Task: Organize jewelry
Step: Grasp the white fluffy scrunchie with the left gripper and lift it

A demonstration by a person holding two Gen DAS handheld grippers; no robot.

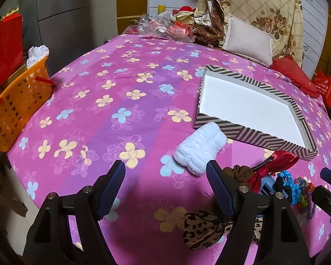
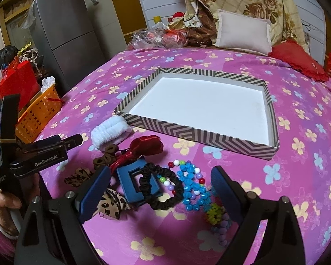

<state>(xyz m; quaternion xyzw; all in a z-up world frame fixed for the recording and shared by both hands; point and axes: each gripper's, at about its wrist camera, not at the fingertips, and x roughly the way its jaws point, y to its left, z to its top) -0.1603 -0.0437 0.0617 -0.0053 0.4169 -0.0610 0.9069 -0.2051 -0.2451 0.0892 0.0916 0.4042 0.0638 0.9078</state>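
Far left off the bed edge: orange basket with white tissue stuck in its top, red bag behind it, grey fridge further back. Left gripper hovers above the pink flowered bedspread, jaws spread wide, nothing between them; in the right wrist view it enters from the left, a hand wrapped on its handle. Just ahead of its right finger lies a white fluffy band, resting against the near left corner of the striped box. The box sits open on the bedspread, white floor bare. In front of the box's near wall, the accessory pile, left to right: leopard-print bow nearest the camera, brown scrunchie beside the white band, red bow clip touching the scrunchie, blue claw clip with a black scrunchie lying partly over it, then a bracelet of mixed white, red and green beads and a blue beaded piece tangled against each other, and a yellow-green and lilac beaded piece closest to the right finger. Right gripper poised over this pile, jaws wide apart, gripping nothing; whether its tips touch the pile cannot be told. Far end of bed: white cushion, floral quilt, red pillow at right, plastic bags at centre.
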